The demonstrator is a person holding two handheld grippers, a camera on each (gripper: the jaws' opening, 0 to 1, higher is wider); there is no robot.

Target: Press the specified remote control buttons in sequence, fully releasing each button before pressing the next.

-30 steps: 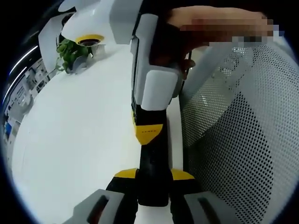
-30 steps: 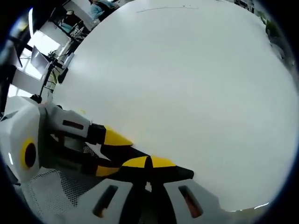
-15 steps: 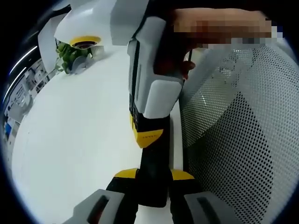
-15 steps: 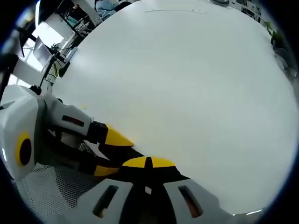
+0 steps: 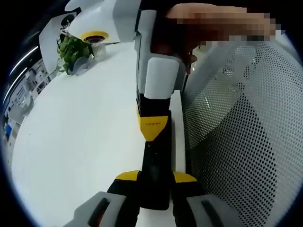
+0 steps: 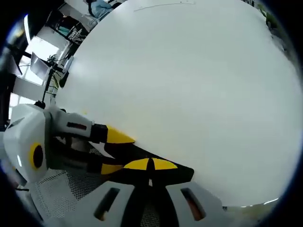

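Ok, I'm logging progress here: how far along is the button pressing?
Done: the remote is clamped between the left gripper's jaws, above the white table. In hand: the right gripper, jaws closed, has its yellow tips at the remote's face, apparently on a button. Left: releasing, plus any further presses. The buttons are hidden, so the count cannot be read.

Bright, even light from overhead; the white table nearly washes out, with a soft sheen and only faint shadows; strong fisheye bending toward the edges; the near gripper parts look soft, far background small and blurred.
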